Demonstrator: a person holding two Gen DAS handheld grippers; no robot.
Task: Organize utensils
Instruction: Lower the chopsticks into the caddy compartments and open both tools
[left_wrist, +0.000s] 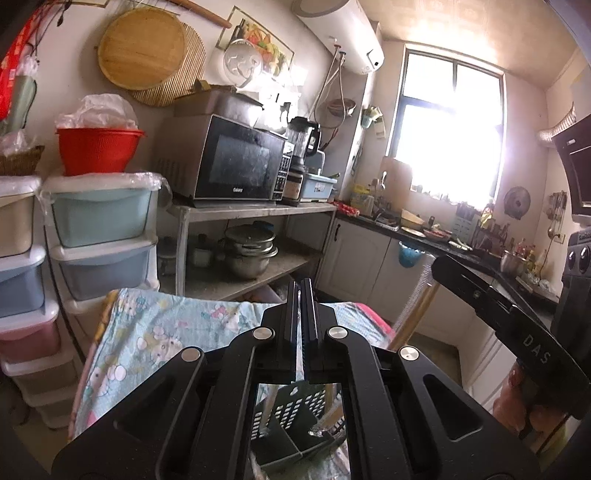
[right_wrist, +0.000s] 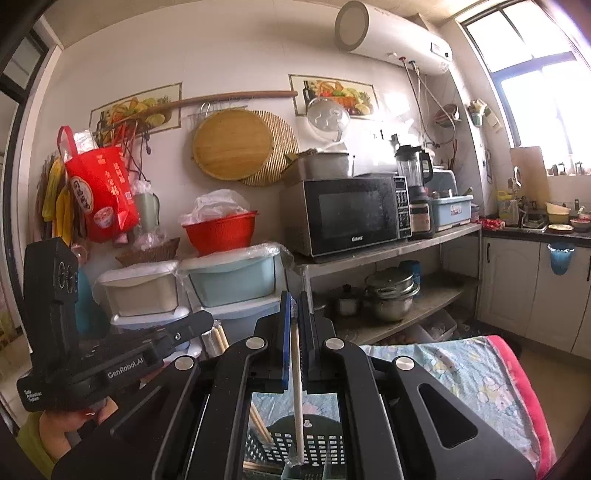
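Observation:
My right gripper (right_wrist: 294, 295) is shut on a pale chopstick (right_wrist: 297, 387) that hangs down between its blue pads, a scrap of clear plastic at its lower end. Below it sits a dark slotted basket (right_wrist: 317, 443) with wooden chopsticks (right_wrist: 258, 421) inside. My left gripper (left_wrist: 301, 286) is shut, and nothing shows between its pads. The basket (left_wrist: 291, 413) shows under it too. In the left wrist view the right gripper (left_wrist: 437, 260) hangs at the right with sticks (left_wrist: 415, 317) below its tip. The left gripper (right_wrist: 208, 319) has wooden sticks (right_wrist: 218, 339) just under its tip.
A cartoon-print cloth (left_wrist: 166, 332) covers the table under the basket. Behind stand stacked plastic drawers (left_wrist: 99, 214) with a red bowl (left_wrist: 98, 151), and a metal shelf (left_wrist: 258, 212) holding a microwave (left_wrist: 240, 162) and pots (left_wrist: 251, 251). A kitchen counter (left_wrist: 443, 240) runs along the right.

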